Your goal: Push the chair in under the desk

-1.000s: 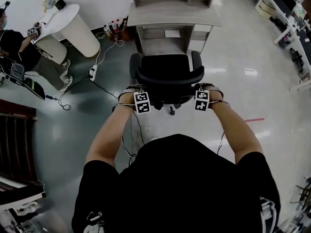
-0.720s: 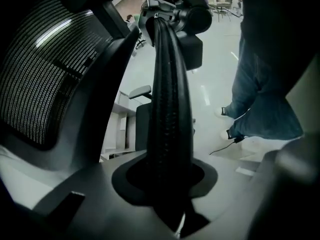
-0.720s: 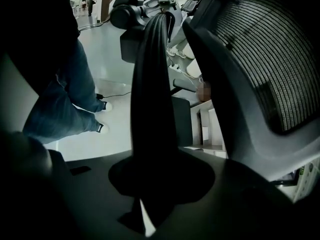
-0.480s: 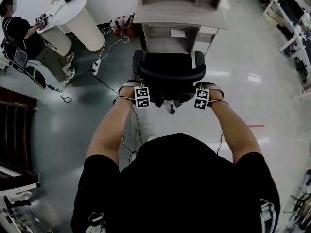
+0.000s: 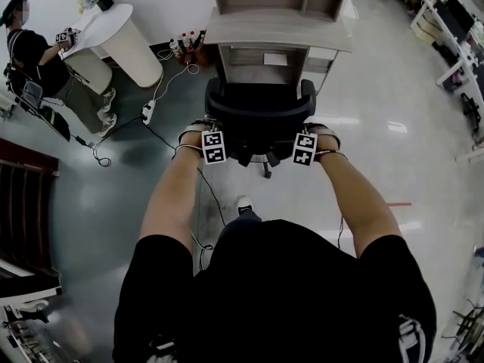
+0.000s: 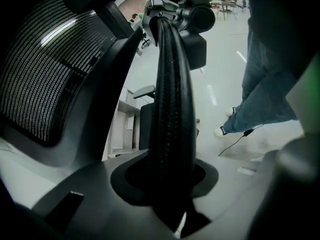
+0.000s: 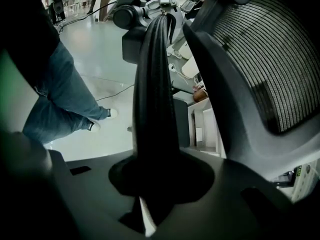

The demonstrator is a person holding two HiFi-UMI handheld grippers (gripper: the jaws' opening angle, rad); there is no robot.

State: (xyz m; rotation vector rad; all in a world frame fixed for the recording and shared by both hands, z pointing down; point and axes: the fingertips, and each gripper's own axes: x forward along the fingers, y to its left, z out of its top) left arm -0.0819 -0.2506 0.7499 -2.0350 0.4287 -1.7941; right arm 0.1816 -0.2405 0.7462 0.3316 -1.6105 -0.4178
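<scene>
The black office chair (image 5: 261, 116) stands with its mesh back toward me, facing the grey desk (image 5: 276, 29) with shelves above. My left gripper (image 5: 215, 136) holds the chair's back at its left edge and my right gripper (image 5: 305, 136) at its right edge. In the left gripper view a black ribbed bar (image 6: 170, 109) beside the mesh runs down between the jaws of the left gripper (image 6: 170, 204), which are opening slightly but still clasp it. The right gripper (image 7: 150, 204) clamps the matching bar (image 7: 152, 99).
A person (image 5: 34, 59) sits at a white round table (image 5: 121, 40) at the far left. A power strip and cables (image 5: 147, 112) lie on the floor left of the chair. Bottles (image 5: 185, 44) stand by the desk's left leg. More desks (image 5: 454, 29) line the right.
The chair has rolled a little nearer the desk with both grippers moving forward on its back. My body has stepped forward and a shoe now shows behind the chair.
</scene>
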